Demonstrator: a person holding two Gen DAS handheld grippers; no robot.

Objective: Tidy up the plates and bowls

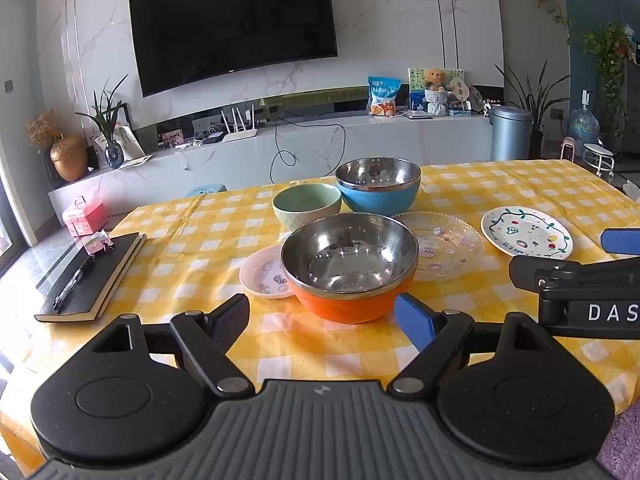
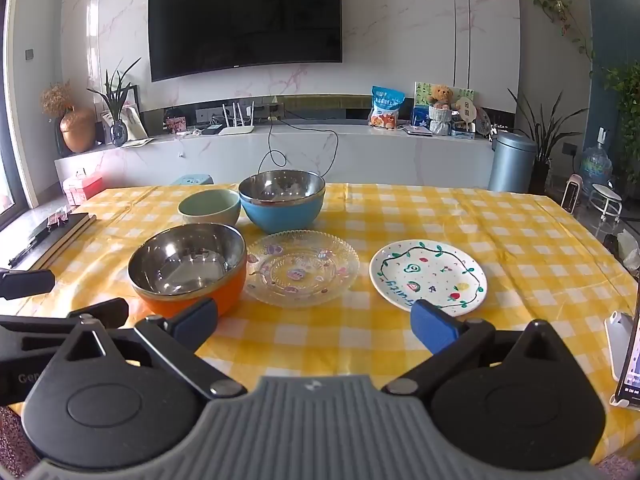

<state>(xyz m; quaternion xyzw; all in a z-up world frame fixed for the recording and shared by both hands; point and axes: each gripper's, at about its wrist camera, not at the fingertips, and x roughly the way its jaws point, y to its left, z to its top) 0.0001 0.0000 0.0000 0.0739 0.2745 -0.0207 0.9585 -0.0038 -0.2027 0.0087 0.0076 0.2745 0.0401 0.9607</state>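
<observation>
Left tongs and right tongs both spread wide, empty, low over the near edge of the yellow checked surface

Orange bowl closest, pink saucer touching its left side, glass plate just right, painted plate farther right, green bowl and blue bowl behind

table: I've got a yellow-checked cloth over the whole table
bowls: orange bowl, blue bowl, green bowl at my left
plates: glass plate, painted plate, pink plate
left edge: black notebook, pen on top
</observation>
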